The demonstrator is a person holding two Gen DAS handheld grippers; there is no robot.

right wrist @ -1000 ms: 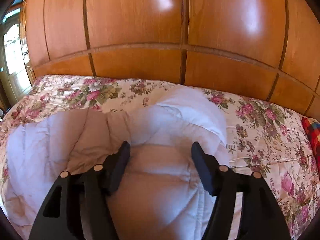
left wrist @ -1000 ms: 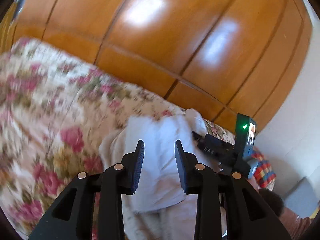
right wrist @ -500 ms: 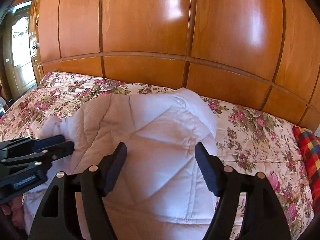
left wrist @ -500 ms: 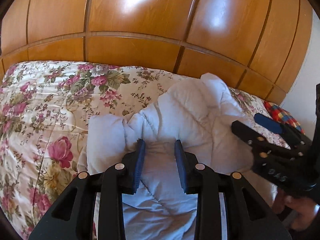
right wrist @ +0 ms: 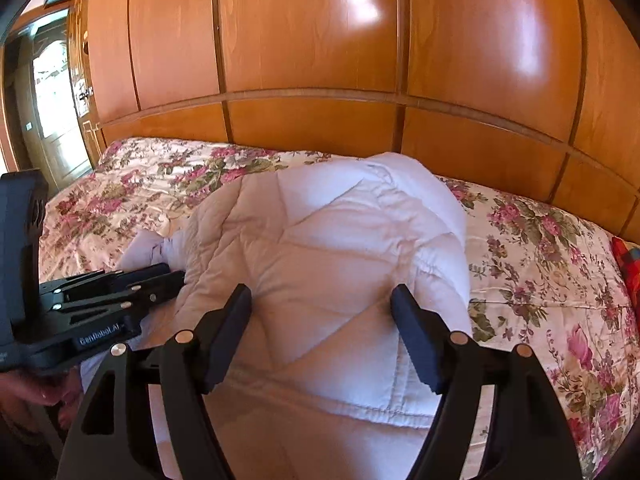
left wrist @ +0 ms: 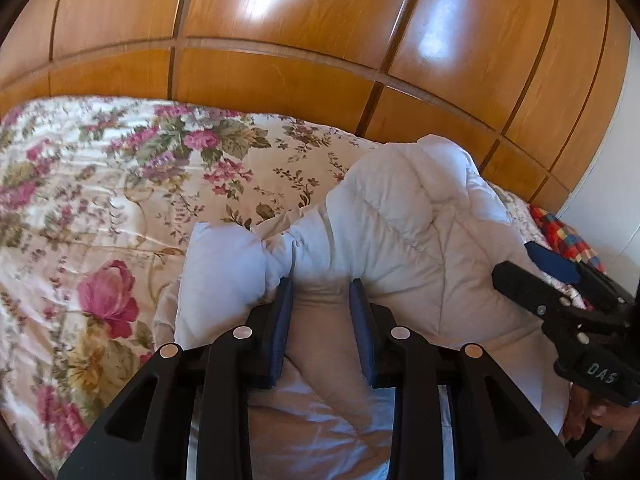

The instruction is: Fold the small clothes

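Observation:
A white quilted padded garment point(left wrist: 408, 248) lies bunched on the floral bedspread point(left wrist: 100, 208). My left gripper point(left wrist: 321, 292) is part open, its jaws on either side of a raised fold of the garment without pinching it. One bunched end of the garment point(left wrist: 224, 268) sticks out to its left. In the right wrist view the garment point(right wrist: 332, 248) spreads out in front of my right gripper point(right wrist: 322, 298), which is wide open just above it. The left gripper shows there on the left point(right wrist: 160, 276), its tips at the garment's edge. The right gripper shows in the left wrist view point(left wrist: 532, 268).
A glossy wooden wardrobe wall point(right wrist: 320, 60) stands right behind the bed. A red checkered cloth point(left wrist: 564, 236) lies at the bed's right end. A doorway point(right wrist: 52, 92) is at the far left. The person's hand point(right wrist: 44, 388) holds the left gripper.
The left gripper swung from facing right to facing the wardrobe and came down around a fold of the garment. The right gripper drew back and lifted, so more of the garment shows.

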